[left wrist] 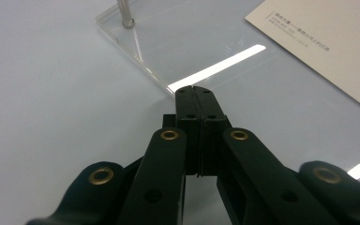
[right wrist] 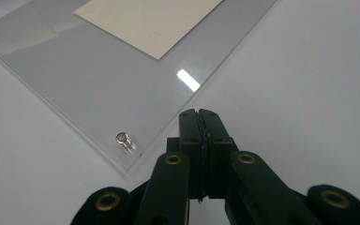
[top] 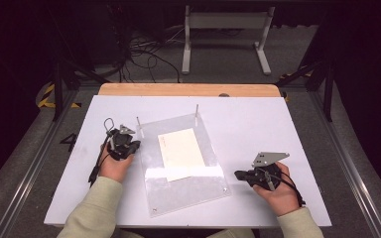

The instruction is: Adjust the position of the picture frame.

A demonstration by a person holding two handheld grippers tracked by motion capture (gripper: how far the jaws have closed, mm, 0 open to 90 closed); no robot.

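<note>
From above, a clear acrylic plate point(top: 183, 163) lies mid-frame on the white counter point(top: 258, 124), a cream card point(top: 181, 147) on it. The left tongs point(top: 129, 148) sit at the plate's left edge, the right tongs point(top: 239, 174) lower right.

Left gripper view: jaws pressed together, empty, over the plate point(left wrist: 178, 42).

Right gripper view: jaws together, empty, by the plate's corner point(right wrist: 122, 93).

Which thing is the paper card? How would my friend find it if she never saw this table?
Look at the white table; in its middle lies a clear plastic sheet with thin metal pins at its corners. The paper card lies flat on that sheet, between the two hand-held grippers. It is the only cream-coloured thing there, with tiny print near one edge.
</note>
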